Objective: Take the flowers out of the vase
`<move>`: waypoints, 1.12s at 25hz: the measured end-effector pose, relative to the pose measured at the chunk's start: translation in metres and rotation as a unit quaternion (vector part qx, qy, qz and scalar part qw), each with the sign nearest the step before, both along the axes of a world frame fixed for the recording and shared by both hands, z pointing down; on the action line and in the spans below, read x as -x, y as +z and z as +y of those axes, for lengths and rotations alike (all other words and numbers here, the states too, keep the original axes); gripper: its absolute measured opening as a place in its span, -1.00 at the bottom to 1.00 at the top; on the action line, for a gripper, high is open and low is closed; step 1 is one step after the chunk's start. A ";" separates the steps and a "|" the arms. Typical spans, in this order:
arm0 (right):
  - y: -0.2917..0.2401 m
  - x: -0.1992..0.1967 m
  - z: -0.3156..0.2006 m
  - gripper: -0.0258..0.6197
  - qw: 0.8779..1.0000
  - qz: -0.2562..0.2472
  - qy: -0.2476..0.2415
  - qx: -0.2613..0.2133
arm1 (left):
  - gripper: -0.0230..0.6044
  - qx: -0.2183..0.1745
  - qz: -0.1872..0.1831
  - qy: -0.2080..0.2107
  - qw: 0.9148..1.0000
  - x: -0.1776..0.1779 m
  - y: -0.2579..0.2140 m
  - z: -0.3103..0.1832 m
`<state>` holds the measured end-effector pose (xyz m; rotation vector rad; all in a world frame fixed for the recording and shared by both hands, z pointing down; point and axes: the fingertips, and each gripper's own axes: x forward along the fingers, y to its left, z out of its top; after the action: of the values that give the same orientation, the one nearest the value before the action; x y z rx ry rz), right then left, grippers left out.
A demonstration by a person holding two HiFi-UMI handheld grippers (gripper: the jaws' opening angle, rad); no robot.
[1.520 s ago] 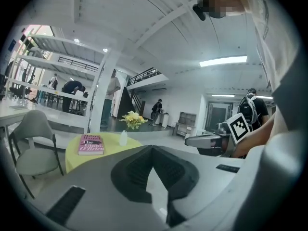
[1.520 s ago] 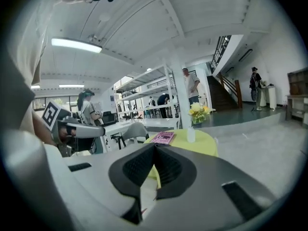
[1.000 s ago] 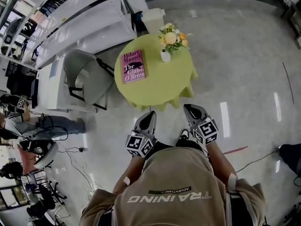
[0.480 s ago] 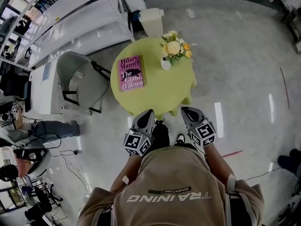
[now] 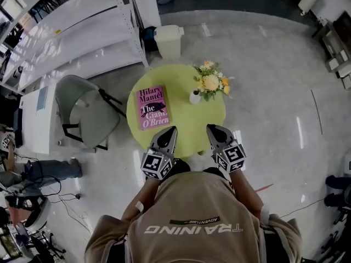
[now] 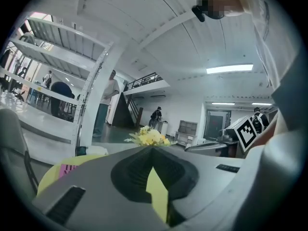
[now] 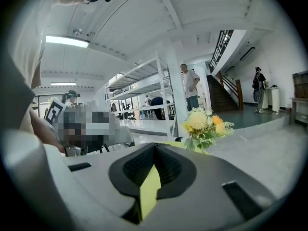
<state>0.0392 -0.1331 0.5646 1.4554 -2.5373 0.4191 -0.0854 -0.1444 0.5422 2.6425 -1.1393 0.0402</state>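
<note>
A bunch of yellow, orange and white flowers stands in a small white vase on the far right of a round table with a yellow-green cloth. My left gripper and right gripper point side by side at the table's near edge, both shut and empty. The vase is well ahead of the right one. In the left gripper view the flowers peek just over the shut left gripper. In the right gripper view the flowers stand right of the right gripper.
A pink book lies on the table's left half. A grey chair stands left of the table, with white shelving and a white bin behind. Cables trail on the floor at the far left. People stand in the distance.
The person has stepped forward: the table is nearer, and both gripper tips have gone from short of it to its near edge. Both grippers stayed shut.
</note>
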 end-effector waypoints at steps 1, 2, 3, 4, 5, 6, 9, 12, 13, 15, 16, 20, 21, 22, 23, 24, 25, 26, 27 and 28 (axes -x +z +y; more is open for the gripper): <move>0.000 0.004 -0.007 -0.91 1.000 0.000 0.008 -0.001 | -0.92 -0.006 -0.001 0.005 1.000 0.004 -0.001 -0.006; 0.001 0.007 -0.013 -0.91 1.000 0.001 0.015 0.000 | -0.92 -0.012 -0.002 0.011 1.000 0.007 -0.002 -0.011; 0.003 0.008 -0.017 -0.91 1.000 0.001 0.022 0.003 | -0.92 -0.016 -0.004 0.016 1.000 0.009 -0.003 -0.016; 0.006 0.007 -0.022 -0.91 1.000 0.001 0.029 0.007 | -0.93 -0.018 -0.005 0.019 1.000 0.011 -0.004 -0.021; 0.008 0.005 -0.026 -0.91 0.999 0.000 0.036 0.012 | -0.92 -0.019 -0.006 0.021 1.000 0.012 -0.003 -0.025; 0.010 0.003 -0.030 -0.91 0.999 0.000 0.042 0.015 | -0.92 -0.017 -0.005 0.022 1.000 0.013 -0.003 -0.028; 0.017 -0.003 -0.040 -0.91 0.998 0.003 0.056 0.021 | -0.92 -0.009 -0.005 0.021 1.000 0.019 0.000 -0.034; 0.023 -0.007 -0.049 -0.91 0.998 0.004 0.063 0.024 | -0.92 0.006 -0.010 0.022 1.000 0.018 0.006 -0.037; 0.026 -0.009 -0.052 -0.91 0.998 0.005 0.062 0.026 | -0.92 0.009 -0.011 0.022 1.000 0.016 0.007 -0.038; 0.036 -0.011 -0.060 -0.91 0.998 0.008 0.054 0.034 | -0.92 0.012 -0.016 0.025 0.999 0.010 0.006 -0.042; 0.043 -0.011 -0.063 -0.91 0.998 0.006 0.048 0.041 | -0.92 0.013 -0.019 0.027 0.999 0.007 0.006 -0.043; 0.067 -0.015 -0.072 -0.91 0.997 -0.001 0.026 0.070 | -0.92 0.035 -0.031 0.021 0.999 -0.006 0.009 -0.048; 0.071 -0.017 -0.075 -0.91 0.997 0.001 0.024 0.073 | -0.92 0.038 -0.031 0.017 0.999 -0.009 0.009 -0.049; 0.074 -0.020 -0.080 -0.91 0.997 0.004 0.024 0.074 | -0.92 0.039 -0.032 0.013 0.999 -0.011 0.009 -0.050; 0.077 -0.022 -0.086 -0.91 0.997 0.006 0.023 0.073 | -0.92 0.039 -0.033 0.010 0.999 -0.012 0.008 -0.052; 0.079 -0.024 -0.092 -0.91 0.997 0.007 0.022 0.073 | -0.92 0.039 -0.034 0.006 0.999 -0.014 0.009 -0.054; 0.082 -0.025 -0.097 -0.91 0.997 0.009 0.020 0.072 | -0.92 0.039 -0.035 0.003 0.999 -0.014 0.009 -0.056; 0.085 -0.026 -0.102 -0.91 0.997 0.011 0.017 0.072 | -0.92 0.039 -0.035 0.000 0.999 -0.015 0.011 -0.057; 0.088 -0.026 -0.105 -0.91 0.997 0.014 0.014 0.073 | -0.92 0.040 -0.036 -0.003 0.999 -0.015 0.012 -0.058; 0.090 -0.027 -0.108 -0.91 0.997 0.017 0.012 0.073 | -0.92 0.041 -0.036 -0.005 0.998 -0.015 0.015 -0.058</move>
<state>0.0662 -0.2407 0.6548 1.4275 -2.4090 0.5660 -0.0705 -0.2025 0.5568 2.5811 -1.1484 0.1783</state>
